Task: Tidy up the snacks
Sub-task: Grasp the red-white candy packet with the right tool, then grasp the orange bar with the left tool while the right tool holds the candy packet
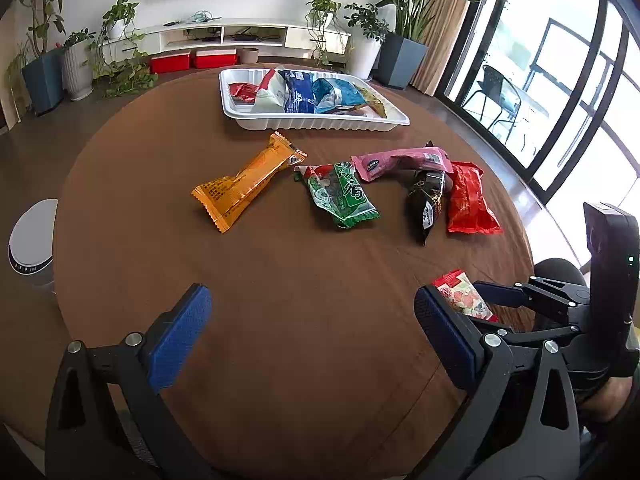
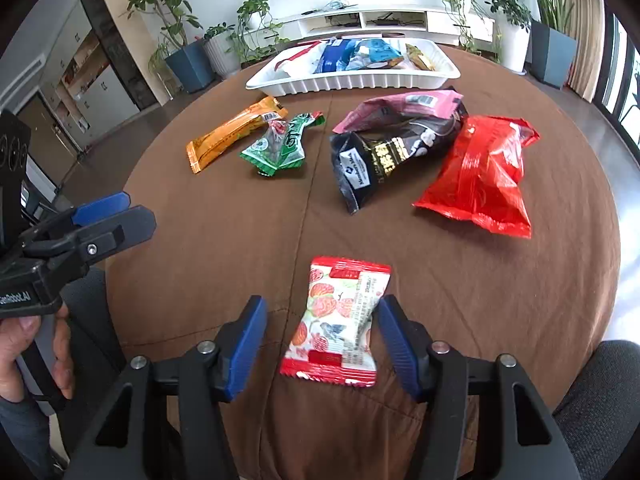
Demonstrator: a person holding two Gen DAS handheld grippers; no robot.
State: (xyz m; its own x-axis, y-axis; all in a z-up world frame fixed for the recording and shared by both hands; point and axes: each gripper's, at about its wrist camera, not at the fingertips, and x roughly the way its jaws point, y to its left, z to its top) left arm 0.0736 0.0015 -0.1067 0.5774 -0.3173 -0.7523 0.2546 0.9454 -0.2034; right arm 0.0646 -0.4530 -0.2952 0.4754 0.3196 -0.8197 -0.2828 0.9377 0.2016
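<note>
A white tray (image 1: 316,122) at the table's far side holds several snack packets; it also shows in the right wrist view (image 2: 352,80). Loose on the brown table lie an orange packet (image 1: 246,182), a green packet (image 1: 342,194), a pink packet (image 1: 402,162), a black packet (image 1: 426,200) and a red packet (image 1: 470,200). A small red-and-white packet (image 2: 338,322) lies flat between the open fingers of my right gripper (image 2: 322,340), not gripped. My left gripper (image 1: 312,330) is open and empty over bare table near the front edge.
The round table (image 1: 304,264) has a brown cloth. A white round bin (image 1: 32,240) stands left of the table. Potted plants (image 1: 44,68), a TV cabinet (image 1: 240,36) and glass doors (image 1: 560,92) surround it. Dark chair backs (image 2: 600,400) sit near the front edge.
</note>
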